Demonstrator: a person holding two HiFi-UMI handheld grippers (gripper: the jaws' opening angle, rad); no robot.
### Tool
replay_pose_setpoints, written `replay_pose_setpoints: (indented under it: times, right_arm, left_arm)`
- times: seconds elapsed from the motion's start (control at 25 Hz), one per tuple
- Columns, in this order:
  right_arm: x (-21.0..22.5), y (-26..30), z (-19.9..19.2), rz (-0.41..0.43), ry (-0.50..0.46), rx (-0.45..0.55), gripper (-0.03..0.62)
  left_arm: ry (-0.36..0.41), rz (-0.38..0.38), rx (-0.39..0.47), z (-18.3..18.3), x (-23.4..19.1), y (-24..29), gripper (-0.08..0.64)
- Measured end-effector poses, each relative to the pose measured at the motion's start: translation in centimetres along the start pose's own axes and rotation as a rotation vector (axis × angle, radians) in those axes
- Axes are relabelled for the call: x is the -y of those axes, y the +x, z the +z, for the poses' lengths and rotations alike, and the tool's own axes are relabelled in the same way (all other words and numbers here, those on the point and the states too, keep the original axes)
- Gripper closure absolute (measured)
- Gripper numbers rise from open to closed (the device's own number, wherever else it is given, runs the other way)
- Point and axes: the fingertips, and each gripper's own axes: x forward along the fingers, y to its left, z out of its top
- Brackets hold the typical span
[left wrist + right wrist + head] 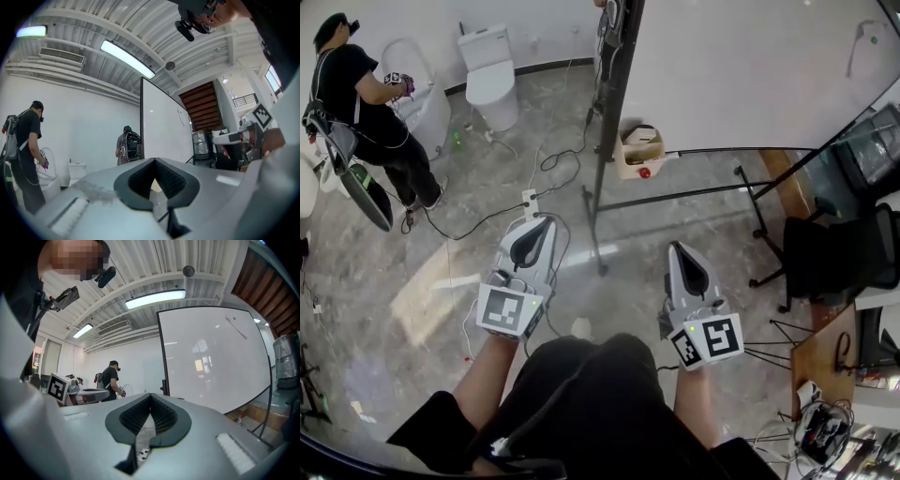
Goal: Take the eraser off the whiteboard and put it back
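The whiteboard (750,66) stands on a black frame ahead and to the right; it also shows as a white panel in the left gripper view (161,126) and fills the right gripper view (211,357). A thin grey item (236,328) sits high on the board, and I cannot tell whether it is the eraser. My left gripper (546,219) points level at the floor in front of the stand's post, its jaws together and empty (153,160). My right gripper (677,247) is held beside it, shut with nothing in it (150,394). Both are well short of the board.
A beige box (639,148) rests at the stand's foot. Cables (553,159) trail over the grey floor. A person in black (366,112) works by a white toilet (490,75) at the back left. A black chair (834,253) and a wooden table (825,356) stand at right.
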Motion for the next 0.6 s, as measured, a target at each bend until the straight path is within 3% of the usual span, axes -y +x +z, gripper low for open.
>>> replay_pose_setpoints:
  times: [0.24,0.6]
  right_arm:
    - [0.1,3.4,-0.8,0.014,0.007,-0.019,0.583]
    - [4.6,9.4,-2.0,0.030,0.021,-0.029,0.583]
  left_arm:
    - [-0.008,-0.002,-0.008,-0.7,-1.7,1.7,0.554]
    - [-0.021,0.010,-0.015,-0.8,-1.7,6.0,0.554]
